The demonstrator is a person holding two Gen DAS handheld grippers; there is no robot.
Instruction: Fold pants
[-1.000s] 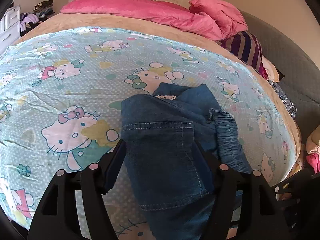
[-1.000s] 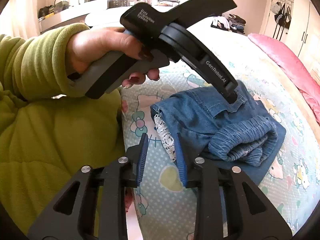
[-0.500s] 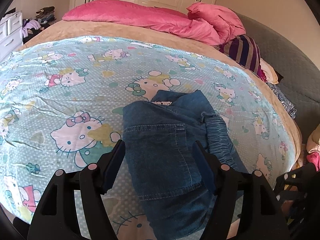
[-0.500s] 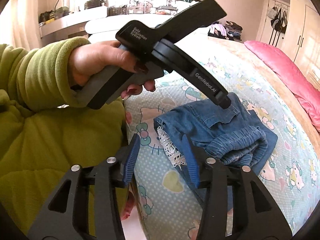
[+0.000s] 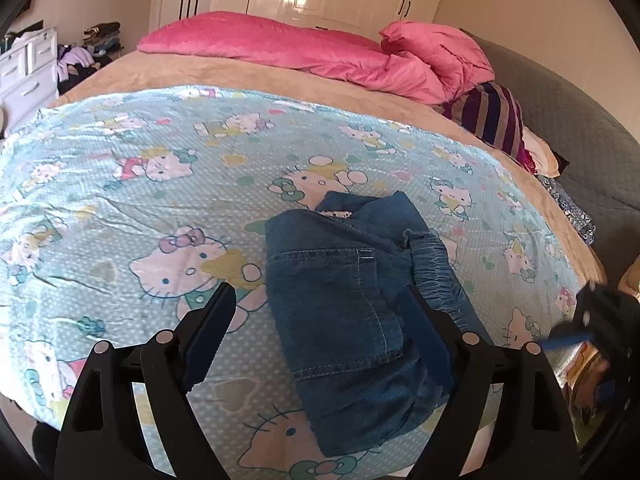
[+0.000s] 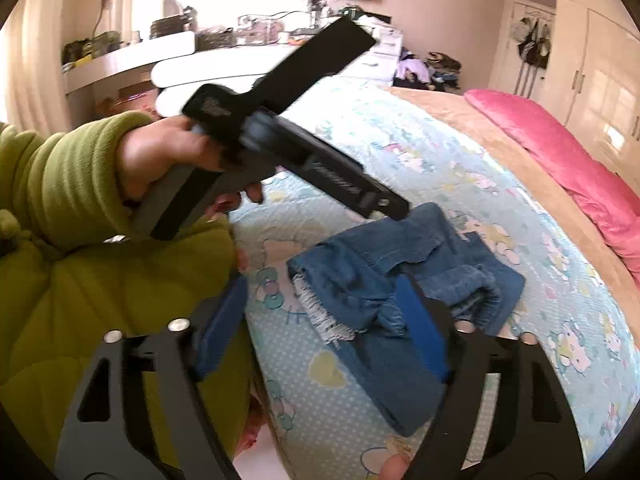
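Observation:
Folded blue jeans (image 5: 332,272) lie in a compact bundle on the cartoon-cat bed sheet (image 5: 180,200), with a back pocket on top and the gathered waistband to the right. My left gripper (image 5: 320,300) hovers above them. Its jaws are opening, the denim shows below the gap, and the pads touch nothing. In the right wrist view the jeans (image 6: 380,256) show a lace trim at their near edge. My right gripper (image 6: 322,284) hangs over that edge with its jaws opening and nothing pressed between them. A hand in a green sleeve (image 6: 60,172) holds the left gripper's handle (image 6: 224,176).
A pink duvet (image 5: 320,52) and a striped cloth (image 5: 496,120) lie at the far end of the bed. A grey padded surround (image 5: 580,140) runs along the right. White drawers (image 5: 24,68) stand at the far left. A cluttered white counter (image 6: 180,52) is behind the person.
Both grippers have lifted back from the jeans, which now look smaller. The right jaws went from nearly shut to wide apart. The left jaws spread a little wider.

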